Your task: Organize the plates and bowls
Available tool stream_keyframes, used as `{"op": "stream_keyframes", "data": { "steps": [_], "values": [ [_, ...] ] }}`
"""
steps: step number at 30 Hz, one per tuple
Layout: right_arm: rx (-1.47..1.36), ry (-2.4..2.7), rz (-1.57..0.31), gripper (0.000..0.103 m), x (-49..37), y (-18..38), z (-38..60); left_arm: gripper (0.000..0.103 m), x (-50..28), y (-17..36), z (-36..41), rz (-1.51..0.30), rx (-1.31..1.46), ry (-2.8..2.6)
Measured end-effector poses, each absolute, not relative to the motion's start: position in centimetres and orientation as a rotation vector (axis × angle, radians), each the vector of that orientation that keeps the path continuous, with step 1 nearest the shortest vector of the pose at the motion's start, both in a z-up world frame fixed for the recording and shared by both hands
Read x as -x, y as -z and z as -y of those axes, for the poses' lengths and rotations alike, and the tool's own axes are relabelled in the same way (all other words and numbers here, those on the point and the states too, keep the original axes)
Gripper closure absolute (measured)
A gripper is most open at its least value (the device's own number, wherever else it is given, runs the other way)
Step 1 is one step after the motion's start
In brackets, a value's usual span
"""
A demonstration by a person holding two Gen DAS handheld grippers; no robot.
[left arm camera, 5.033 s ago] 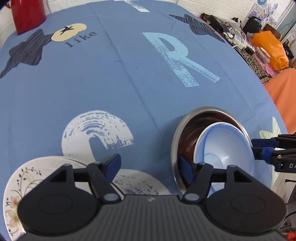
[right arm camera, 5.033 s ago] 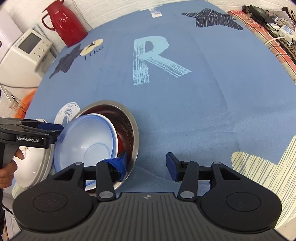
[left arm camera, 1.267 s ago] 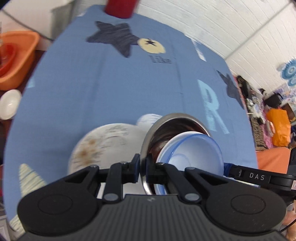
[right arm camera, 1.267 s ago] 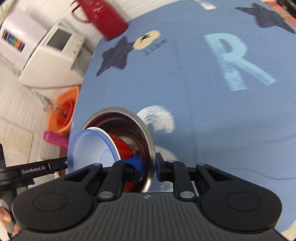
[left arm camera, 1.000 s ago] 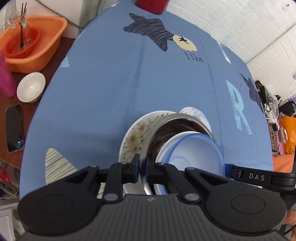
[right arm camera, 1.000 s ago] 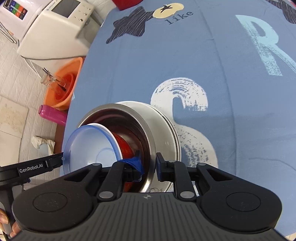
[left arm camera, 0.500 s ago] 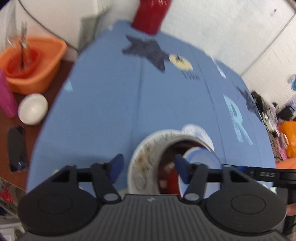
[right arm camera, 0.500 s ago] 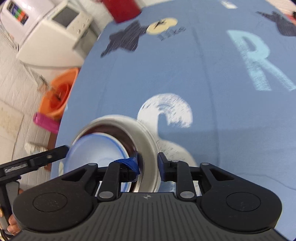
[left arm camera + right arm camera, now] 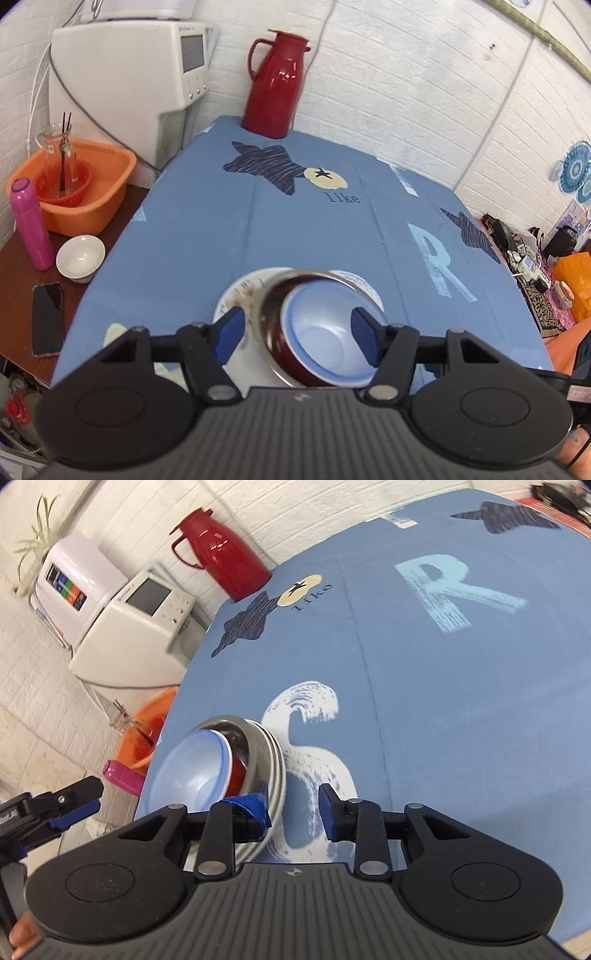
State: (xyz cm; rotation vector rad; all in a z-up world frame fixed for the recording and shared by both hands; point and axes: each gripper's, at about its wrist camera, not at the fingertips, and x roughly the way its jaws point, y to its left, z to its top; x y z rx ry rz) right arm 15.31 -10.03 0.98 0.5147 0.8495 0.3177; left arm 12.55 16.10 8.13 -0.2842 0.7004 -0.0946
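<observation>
Three nested bowls fill our left wrist view: a pale blue plastic bowl sits in a red bowl, itself inside a round stainless steel bowl, all resting on a white floral plate on the blue-clothed desk. Our left hand-held gripper is spread wide, its pads on either side of the stack and holding nothing. In our right wrist view, the right hand-held gripper is partly spread and grips nothing; its left pad sits at the steel bowl's rim, its right pad over the cloth. We judge the stacking step done and the release under way. Next we should back both grippers clear without nudging the tilted blue bowl.
</observation>
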Motion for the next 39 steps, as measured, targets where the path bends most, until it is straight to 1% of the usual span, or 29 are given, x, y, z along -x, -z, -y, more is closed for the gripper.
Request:
{"op": "stream_keyframes", "data": {
  "steps": [4,10,14,21,25,28,39],
  "values": [
    [-0.526,-0.249,-0.789,0.088,-12.6,0.3,9.9,0.039,-9.4,-7.7,-12.9,-0.654,0.227,0.072],
    [-0.666,-0.199,-0.770,0.084,-8.2,2.3,10.7,0.038,-4.7,-5.9,-9.7,-0.624,0.150,0.059],
    [-0.632,-0.188,-0.698,0.083,-5.3,1.9,11.0,0.038,-1.7,-4.5,-8.3,-0.597,0.083,0.033],
    [-0.598,-0.178,-0.569,0.081,0.8,1.4,11.4,0.037,3.0,-2.8,-6.8,-0.582,0.074,0.087],
    [-0.560,-0.158,-0.525,0.081,3.2,2.0,11.1,0.037,5.5,-2.0,-5.4,-0.524,0.000,0.093],
    [-0.538,-0.130,-0.515,0.079,3.7,2.5,10.8,0.037,5.8,-1.6,-4.7,-0.507,-0.038,0.090],
    [-0.421,-0.063,-0.470,0.077,5.4,2.9,10.5,0.037,5.5,-0.8,-4.7,-0.527,-0.041,0.044]
  ]
}}
